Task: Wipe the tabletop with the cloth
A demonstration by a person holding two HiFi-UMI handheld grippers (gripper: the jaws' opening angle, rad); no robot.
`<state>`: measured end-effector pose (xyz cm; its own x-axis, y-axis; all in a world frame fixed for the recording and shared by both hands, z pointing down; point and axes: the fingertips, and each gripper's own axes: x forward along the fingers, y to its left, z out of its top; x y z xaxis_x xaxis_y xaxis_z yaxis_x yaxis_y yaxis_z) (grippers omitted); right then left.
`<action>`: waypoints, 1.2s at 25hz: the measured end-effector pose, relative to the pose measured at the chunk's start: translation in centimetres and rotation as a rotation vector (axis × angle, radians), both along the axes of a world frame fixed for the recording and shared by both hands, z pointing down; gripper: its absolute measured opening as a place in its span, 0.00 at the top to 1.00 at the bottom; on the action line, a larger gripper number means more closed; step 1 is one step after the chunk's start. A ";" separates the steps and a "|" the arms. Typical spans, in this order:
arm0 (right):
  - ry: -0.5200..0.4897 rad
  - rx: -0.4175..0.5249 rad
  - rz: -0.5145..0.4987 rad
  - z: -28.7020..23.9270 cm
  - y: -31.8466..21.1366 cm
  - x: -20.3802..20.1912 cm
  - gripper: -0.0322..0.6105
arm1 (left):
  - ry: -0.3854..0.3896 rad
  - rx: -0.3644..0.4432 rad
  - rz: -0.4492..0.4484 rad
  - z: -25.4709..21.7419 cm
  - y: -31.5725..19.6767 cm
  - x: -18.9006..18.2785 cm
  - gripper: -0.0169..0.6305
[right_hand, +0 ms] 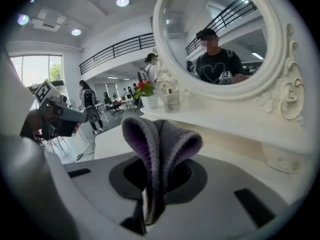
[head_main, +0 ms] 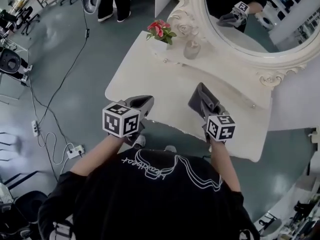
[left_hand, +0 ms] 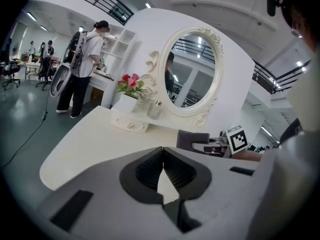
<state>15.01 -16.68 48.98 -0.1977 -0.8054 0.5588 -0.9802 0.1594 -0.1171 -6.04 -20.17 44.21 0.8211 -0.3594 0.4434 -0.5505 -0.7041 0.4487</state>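
Note:
The white tabletop lies in front of me, below an ornate oval mirror. My right gripper hovers over its front right part, shut on a folded grey cloth with a purple inner side. The cloth sticks out past the jaws and is held just above the surface. My left gripper hovers over the front left edge, shut, with nothing between its jaws. From the left gripper view, the right gripper with the cloth shows to the right, over the tabletop.
A white pot of pink flowers and a glass bottle stand on a raised shelf at the back, under the mirror. A person stands beyond the table's far left. Cables and a power strip lie on the floor at left.

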 end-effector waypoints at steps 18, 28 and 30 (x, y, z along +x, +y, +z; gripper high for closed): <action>-0.172 -0.021 -0.396 1.5 -11.9 -31.5 0.87 | -0.014 -0.031 -0.189 2.7 -7.0 -19.7 0.97; -0.202 -0.090 -0.485 4.1 -15.0 -38.9 0.87 | -0.028 -0.049 -0.272 3.5 -8.0 -25.4 0.97; -0.189 -0.107 -0.482 5.0 -15.3 -39.3 0.87 | -0.030 -0.053 -0.281 3.8 -8.0 -25.9 0.97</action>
<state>-24.29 -31.99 54.01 -0.6364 -0.5391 0.5517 -0.7593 0.5640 -0.3246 -31.99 -28.21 48.01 0.6791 -0.5463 0.4902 -0.7340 -0.4981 0.4617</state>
